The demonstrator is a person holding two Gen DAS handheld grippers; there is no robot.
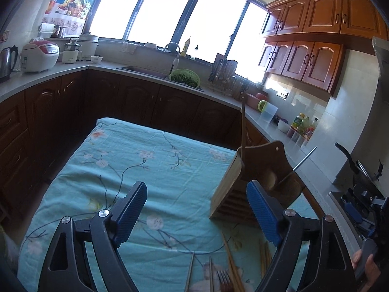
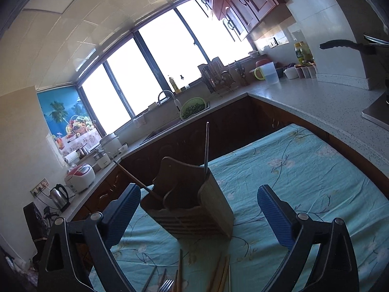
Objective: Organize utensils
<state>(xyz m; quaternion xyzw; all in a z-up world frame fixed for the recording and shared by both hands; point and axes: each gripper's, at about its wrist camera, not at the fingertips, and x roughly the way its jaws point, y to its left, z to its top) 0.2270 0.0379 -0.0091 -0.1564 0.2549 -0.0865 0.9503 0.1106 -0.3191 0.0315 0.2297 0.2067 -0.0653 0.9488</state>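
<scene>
A wooden utensil holder (image 1: 234, 187) stands on the teal flowered cloth (image 1: 126, 160); it also shows in the right wrist view (image 2: 192, 204). One wooden chopstick (image 1: 242, 126) and one metal chopstick (image 1: 304, 159) stick up out of it. Loose wooden chopsticks (image 1: 233, 265), metal chopsticks (image 1: 189, 272) and a fork (image 1: 225, 279) lie on the cloth at the near edge, also in the right wrist view (image 2: 220, 277). My left gripper (image 1: 197, 209) is open and empty, left of the holder. My right gripper (image 2: 199, 211) is open and empty, with the holder between its fingers' lines.
Dark cabinets and a grey counter (image 2: 328, 102) run around the table. A sink with a green colander (image 1: 185, 77), a dish rack (image 1: 223, 73), a rice cooker (image 1: 40, 56), a kettle (image 1: 7, 62) and bottles (image 1: 301, 124) stand on it. A stove (image 1: 359, 194) is at right.
</scene>
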